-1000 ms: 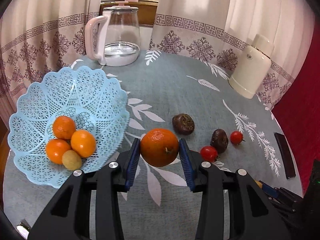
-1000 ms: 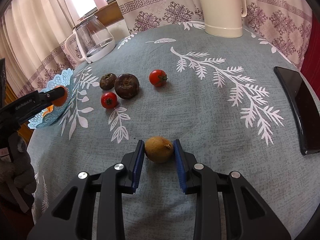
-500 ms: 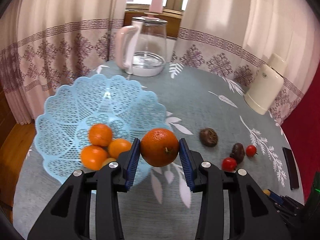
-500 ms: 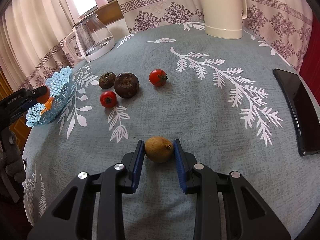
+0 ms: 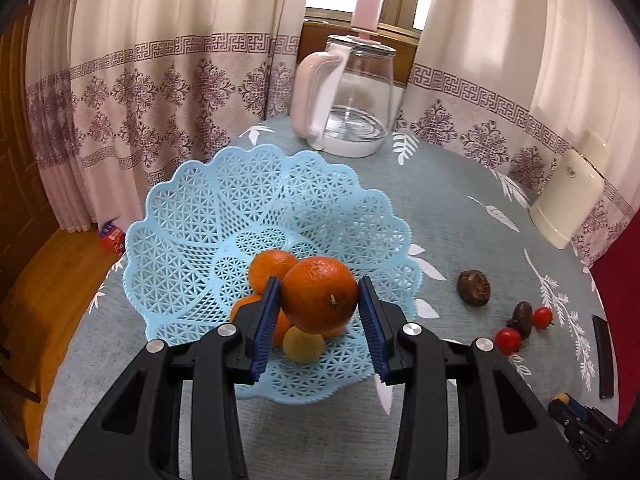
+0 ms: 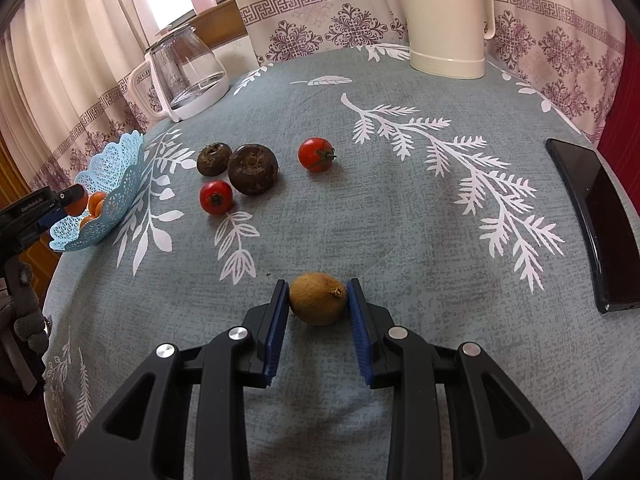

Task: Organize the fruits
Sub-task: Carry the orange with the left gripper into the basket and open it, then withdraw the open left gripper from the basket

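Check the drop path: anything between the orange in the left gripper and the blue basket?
No obstacle visible. The left gripper holds the orange directly over the blue basket. Below it lie only fruit already in the basket: other oranges and a small yellowish fruit, so it would land on them.

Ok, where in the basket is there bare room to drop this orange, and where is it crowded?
The blue basket is bare across its far and left lattice, toward the glass kettle. The near side is crowded: oranges and a yellowish fruit sit beneath the held orange in the left gripper.
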`<state>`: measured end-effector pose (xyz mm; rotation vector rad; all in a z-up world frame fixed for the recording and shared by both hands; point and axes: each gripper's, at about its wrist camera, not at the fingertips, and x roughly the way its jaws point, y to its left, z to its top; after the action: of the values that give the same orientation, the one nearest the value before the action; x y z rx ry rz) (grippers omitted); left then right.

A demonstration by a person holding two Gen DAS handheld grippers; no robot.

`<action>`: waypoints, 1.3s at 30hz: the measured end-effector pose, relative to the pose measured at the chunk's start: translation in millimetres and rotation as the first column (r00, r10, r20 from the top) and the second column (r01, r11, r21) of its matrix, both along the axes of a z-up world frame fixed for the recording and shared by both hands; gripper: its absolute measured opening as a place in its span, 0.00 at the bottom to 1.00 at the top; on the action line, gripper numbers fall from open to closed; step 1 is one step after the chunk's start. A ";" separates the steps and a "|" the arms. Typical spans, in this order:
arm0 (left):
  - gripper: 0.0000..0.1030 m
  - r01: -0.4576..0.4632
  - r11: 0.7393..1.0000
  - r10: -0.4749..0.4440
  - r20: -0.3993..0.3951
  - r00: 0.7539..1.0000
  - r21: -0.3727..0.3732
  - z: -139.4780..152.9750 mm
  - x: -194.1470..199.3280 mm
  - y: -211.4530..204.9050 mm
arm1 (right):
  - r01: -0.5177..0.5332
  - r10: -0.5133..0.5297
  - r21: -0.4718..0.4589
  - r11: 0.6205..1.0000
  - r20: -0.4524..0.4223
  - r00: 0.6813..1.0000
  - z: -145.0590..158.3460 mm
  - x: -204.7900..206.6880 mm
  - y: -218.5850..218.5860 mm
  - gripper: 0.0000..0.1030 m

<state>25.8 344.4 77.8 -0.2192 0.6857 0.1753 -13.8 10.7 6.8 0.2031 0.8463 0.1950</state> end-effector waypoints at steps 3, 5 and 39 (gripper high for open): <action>0.44 -0.028 1.000 0.028 -0.009 1.000 0.001 -2.5 0.5 4.8 | 0.000 0.000 0.000 1.000 0.000 1.000 0.0 0.0 0.2 0.29; 0.60 -0.044 0.999 0.044 -0.004 0.999 0.004 -1.7 -0.2 7.4 | 0.000 0.000 0.000 1.000 0.000 1.000 -0.1 0.0 0.3 0.29; 0.90 -0.167 0.985 0.166 0.023 0.986 0.051 -11.9 -20.1 35.9 | -0.017 0.019 -0.028 0.999 0.075 0.997 33.3 -7.4 14.1 0.29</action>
<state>5.7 380.2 65.9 -0.2275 0.6432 0.3510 -21.2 24.9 40.1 0.1617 0.7759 0.2065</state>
